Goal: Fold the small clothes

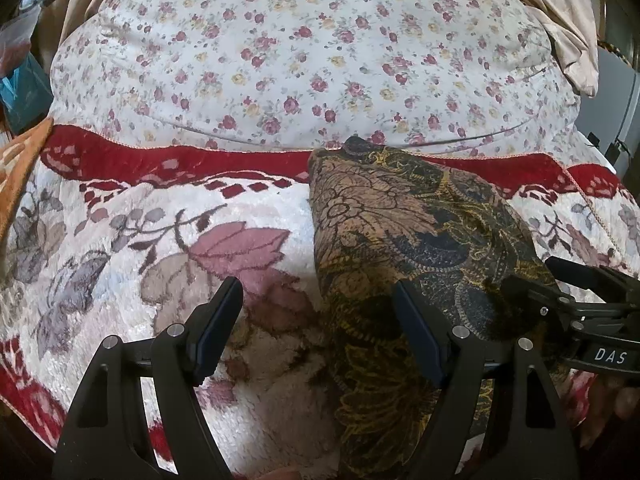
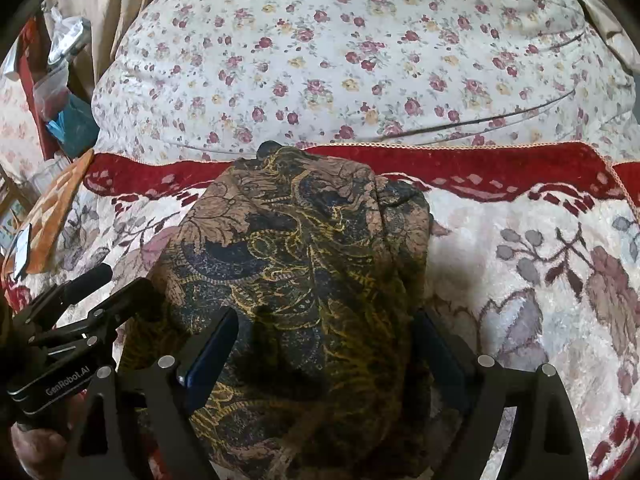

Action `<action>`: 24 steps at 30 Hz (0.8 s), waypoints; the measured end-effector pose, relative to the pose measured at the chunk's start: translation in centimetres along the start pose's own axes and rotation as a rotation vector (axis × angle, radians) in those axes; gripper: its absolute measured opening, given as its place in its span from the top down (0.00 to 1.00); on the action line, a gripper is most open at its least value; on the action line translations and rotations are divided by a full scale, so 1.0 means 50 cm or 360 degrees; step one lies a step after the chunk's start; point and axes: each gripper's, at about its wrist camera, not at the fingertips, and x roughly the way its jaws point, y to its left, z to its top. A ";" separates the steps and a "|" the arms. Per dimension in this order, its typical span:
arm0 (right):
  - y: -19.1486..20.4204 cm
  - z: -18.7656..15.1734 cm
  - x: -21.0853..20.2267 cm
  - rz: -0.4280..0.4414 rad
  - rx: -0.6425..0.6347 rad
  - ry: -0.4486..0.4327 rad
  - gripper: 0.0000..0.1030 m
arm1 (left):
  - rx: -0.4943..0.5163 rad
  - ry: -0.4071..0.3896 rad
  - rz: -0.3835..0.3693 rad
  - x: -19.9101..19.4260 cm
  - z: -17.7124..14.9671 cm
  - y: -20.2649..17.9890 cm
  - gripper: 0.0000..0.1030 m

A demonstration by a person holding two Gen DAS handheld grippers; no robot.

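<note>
A dark brown, black and gold patterned garment point(image 1: 404, 240) lies folded lengthwise on a plush floral blanket point(image 1: 140, 240). It also fills the middle of the right wrist view point(image 2: 304, 264). My left gripper point(image 1: 320, 304) is open, its right finger over the garment's left edge, its left finger over the blanket. My right gripper point(image 2: 324, 344) is open and straddles the near end of the garment, with cloth between the fingers. The right gripper shows at the right edge of the left wrist view point(image 1: 588, 304). The left gripper shows at the left of the right wrist view point(image 2: 80, 300).
A large pillow with small rose print point(image 1: 312, 52) lies behind the blanket's red border point(image 1: 240, 160). An orange patterned cloth point(image 2: 52, 208) and bags point(image 2: 68, 120) sit at the far left. Beige fabric point(image 1: 568, 20) hangs at the far right.
</note>
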 end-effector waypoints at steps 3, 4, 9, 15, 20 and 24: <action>0.000 0.000 0.001 0.0000 0.0000 0.0002 0.15 | 0.0002 0.0000 0.0002 0.000 0.000 0.000 0.24; 0.000 0.000 0.001 0.0001 0.0001 0.0003 0.15 | 0.0001 0.0000 0.0003 -0.001 0.000 0.000 0.24; 0.002 0.000 0.001 0.0005 0.0000 0.0004 0.15 | 0.0002 -0.0016 0.0005 -0.007 0.002 0.002 0.24; 0.003 -0.001 0.001 0.0010 0.0002 0.0007 0.15 | 0.0020 -0.0032 0.0018 -0.010 0.003 0.000 0.24; 0.004 -0.002 0.003 0.0015 0.0008 0.0013 0.15 | 0.0025 -0.0032 0.0023 -0.010 0.003 -0.001 0.24; 0.003 -0.001 0.006 0.0019 0.0006 0.0017 0.15 | 0.0022 -0.0027 0.0023 -0.008 0.002 0.001 0.24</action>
